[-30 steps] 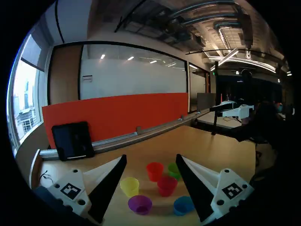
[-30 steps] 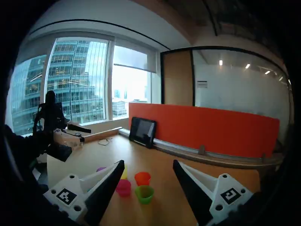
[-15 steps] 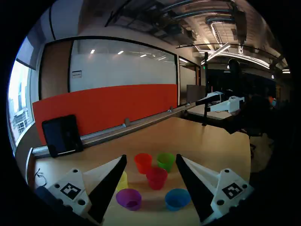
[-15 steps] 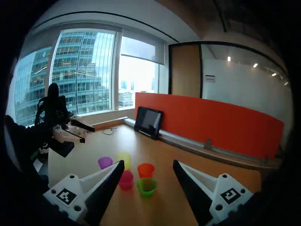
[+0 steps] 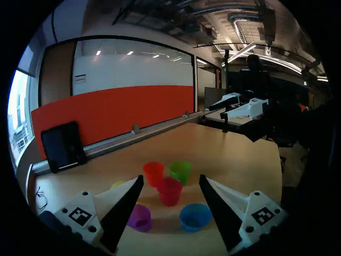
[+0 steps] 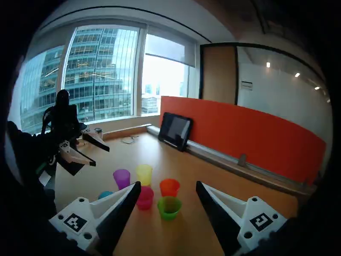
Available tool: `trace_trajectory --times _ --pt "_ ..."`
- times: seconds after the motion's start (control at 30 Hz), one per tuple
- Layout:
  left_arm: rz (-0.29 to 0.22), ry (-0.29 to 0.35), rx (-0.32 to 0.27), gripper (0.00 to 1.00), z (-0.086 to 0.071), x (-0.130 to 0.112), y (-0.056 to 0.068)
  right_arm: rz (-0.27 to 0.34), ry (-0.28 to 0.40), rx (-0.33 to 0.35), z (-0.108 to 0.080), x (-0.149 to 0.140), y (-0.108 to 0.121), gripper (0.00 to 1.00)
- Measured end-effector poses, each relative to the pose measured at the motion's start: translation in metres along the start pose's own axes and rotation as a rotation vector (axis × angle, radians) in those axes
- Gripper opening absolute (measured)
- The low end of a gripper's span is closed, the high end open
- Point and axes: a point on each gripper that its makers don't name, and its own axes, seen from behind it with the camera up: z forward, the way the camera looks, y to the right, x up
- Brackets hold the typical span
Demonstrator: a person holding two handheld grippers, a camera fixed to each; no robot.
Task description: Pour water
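In the lower middle of the left gripper view, the blue cup (image 5: 195, 216) and the purple cup (image 5: 140, 217) stand nearest, side by side on the wooden table (image 5: 238, 162). The purple one is partly behind the lower-left finger. Just beyond them is the red cup (image 5: 169, 191), and behind it the orange cup (image 5: 153, 173) and the green cup (image 5: 180, 171) stand as a pair. The yellow cup (image 5: 117, 184) peeks over the edge of the left finger. All six are upright in a tight cluster; whether any holds water cannot be told.

Farther back, at the left, a dark tablet (image 5: 63, 146) leans against the orange partition (image 5: 115, 111), with a metal rail along its foot. In the right gripper view, tall windows (image 6: 102, 72) fill the upper left.

The left gripper (image 5: 170, 176) hangs above the table, aimed slightly down at the cluster. Its fingers are spread wide and clear of every cup. The right gripper (image 6: 168, 183) is posed the same way on the other side of the cups, its fingers also wide apart and touching none of them. Each gripper appears far off in the other's view, held by a dark-sleeved arm, well apart from the cups.
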Motion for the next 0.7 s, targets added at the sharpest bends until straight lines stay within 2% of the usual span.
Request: trace_trajectory --times 0.7 --pt "0.003 -0.096 -0.044 0.97 0.004 -0.058 0.028 -0.035 -0.130 0.036 0.028 -0.048 0.004 1.00"
